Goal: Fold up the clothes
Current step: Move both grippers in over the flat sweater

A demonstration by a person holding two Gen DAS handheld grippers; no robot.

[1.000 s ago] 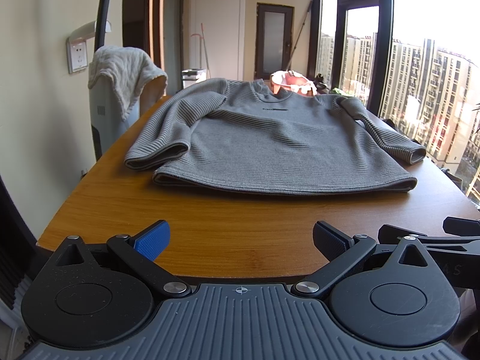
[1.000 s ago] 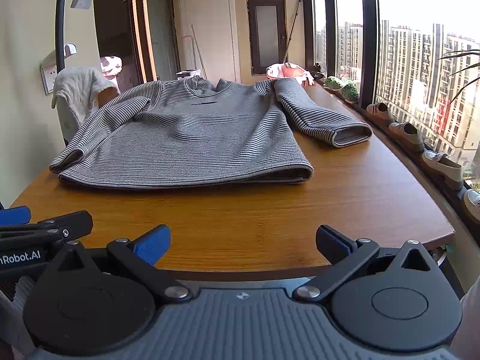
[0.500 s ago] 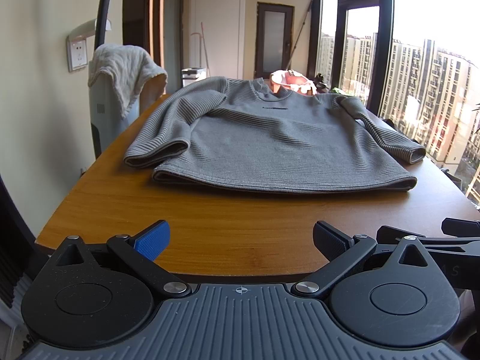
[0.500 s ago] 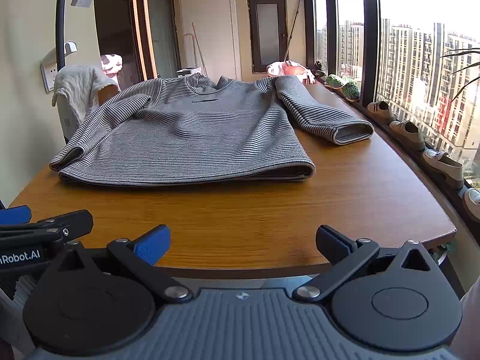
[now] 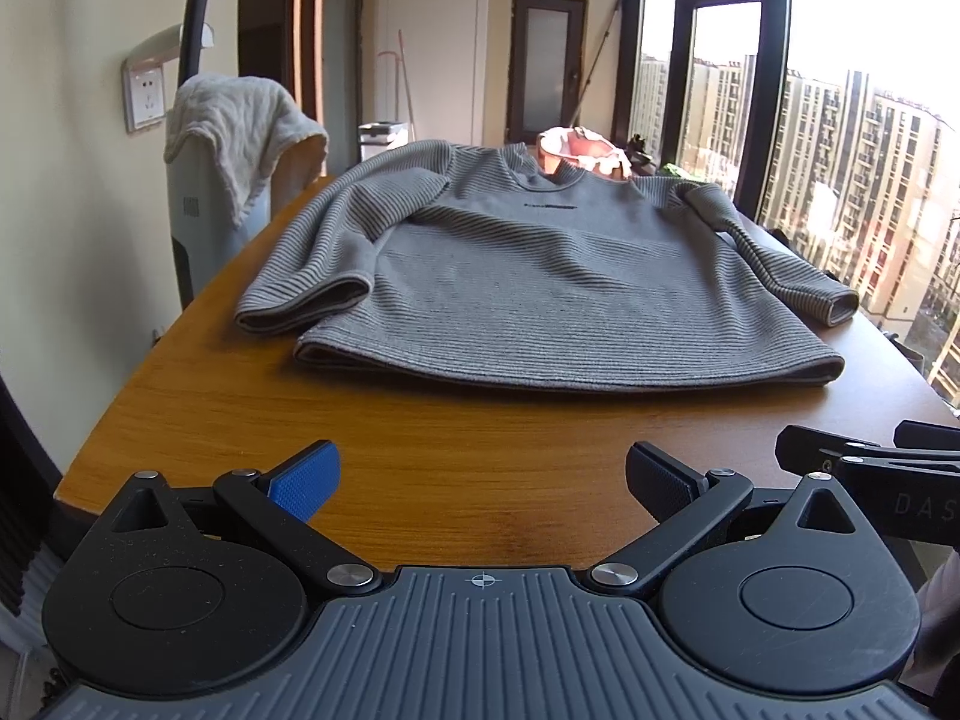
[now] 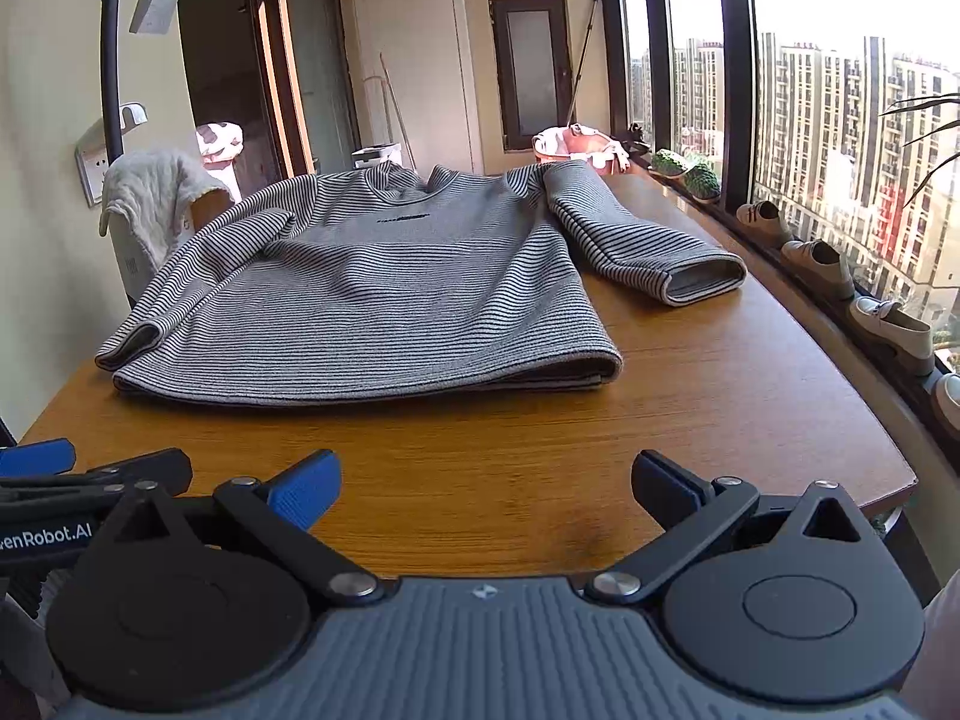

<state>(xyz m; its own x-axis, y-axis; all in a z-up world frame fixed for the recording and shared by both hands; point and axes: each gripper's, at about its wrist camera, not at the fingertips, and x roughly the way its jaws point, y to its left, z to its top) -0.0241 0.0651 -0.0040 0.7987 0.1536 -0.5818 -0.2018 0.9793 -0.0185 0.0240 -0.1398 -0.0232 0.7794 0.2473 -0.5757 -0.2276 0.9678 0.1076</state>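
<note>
A grey striped sweater point(image 5: 540, 282) lies flat, front up, on the wooden table point(image 5: 420, 450), hem toward me, both sleeves spread out beside the body. It also shows in the right wrist view point(image 6: 384, 294). My left gripper point(image 5: 480, 480) is open and empty, hovering over the table's near edge, well short of the hem. My right gripper point(image 6: 486, 483) is open and empty too, beside the left one, at the same near edge. The left sleeve cuff point(image 5: 300, 306) and right sleeve cuff point(image 6: 702, 279) rest on the table.
A chair with a white towel point(image 5: 240, 144) stands at the table's left. A pink basin point(image 6: 576, 141) sits beyond the collar. Shoes point(image 6: 822, 258) and small plants point(image 6: 684, 168) line the window sill on the right.
Both grippers have drifted slightly; the sweater sits a little higher and farther in the views. Nothing was taken hold of.
</note>
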